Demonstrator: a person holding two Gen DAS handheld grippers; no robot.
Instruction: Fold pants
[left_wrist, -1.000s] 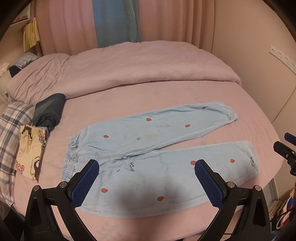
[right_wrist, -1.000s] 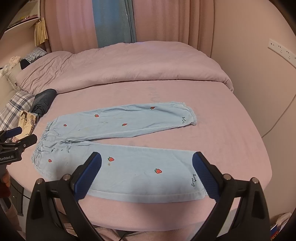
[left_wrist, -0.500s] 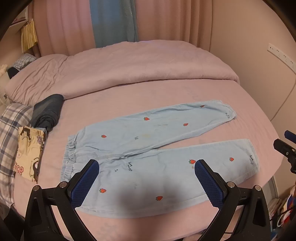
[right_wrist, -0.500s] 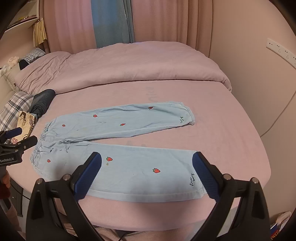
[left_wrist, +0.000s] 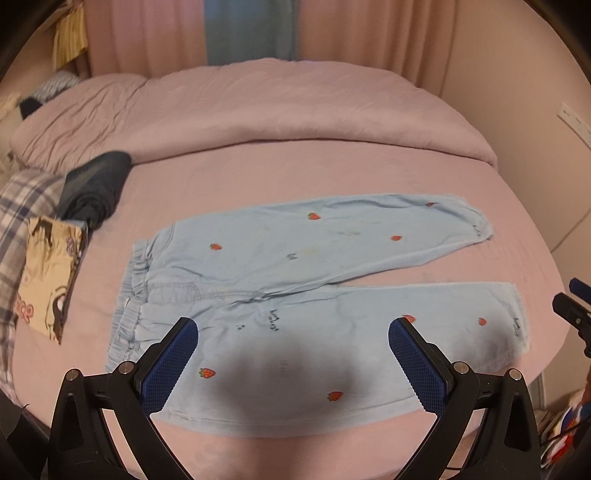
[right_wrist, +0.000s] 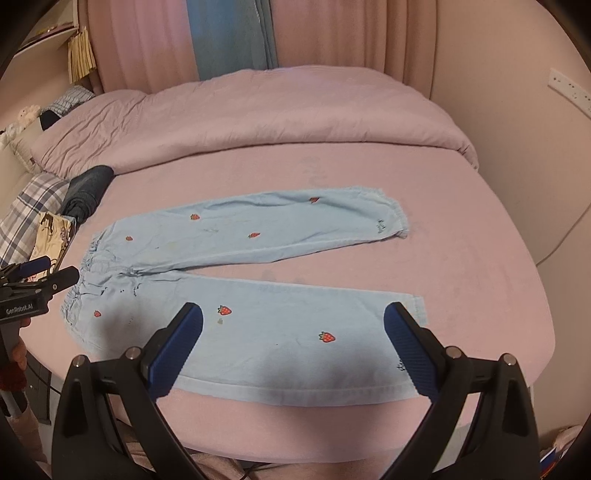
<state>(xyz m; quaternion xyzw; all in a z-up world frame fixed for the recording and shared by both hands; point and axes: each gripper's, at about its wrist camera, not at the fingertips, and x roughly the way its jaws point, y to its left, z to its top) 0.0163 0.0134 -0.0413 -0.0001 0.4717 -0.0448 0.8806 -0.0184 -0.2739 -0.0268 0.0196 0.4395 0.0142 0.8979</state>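
Light blue pants with small red strawberries lie flat on the pink bed, waistband to the left, both legs spread out to the right in a V. They also show in the right wrist view. My left gripper is open and empty, hovering above the near leg close to the waistband end. My right gripper is open and empty, hovering above the near leg toward its cuff. Each gripper shows at the edge of the other's view, the right one and the left one.
A pink duvet is bunched along the far side of the bed. A dark folded garment, a plaid cloth and a printed cloth lie at the left edge. A wall curves round the right.
Both grippers have moved forward and a little lower toward the pants, so the near leg fills more of each view. The pants have not moved.
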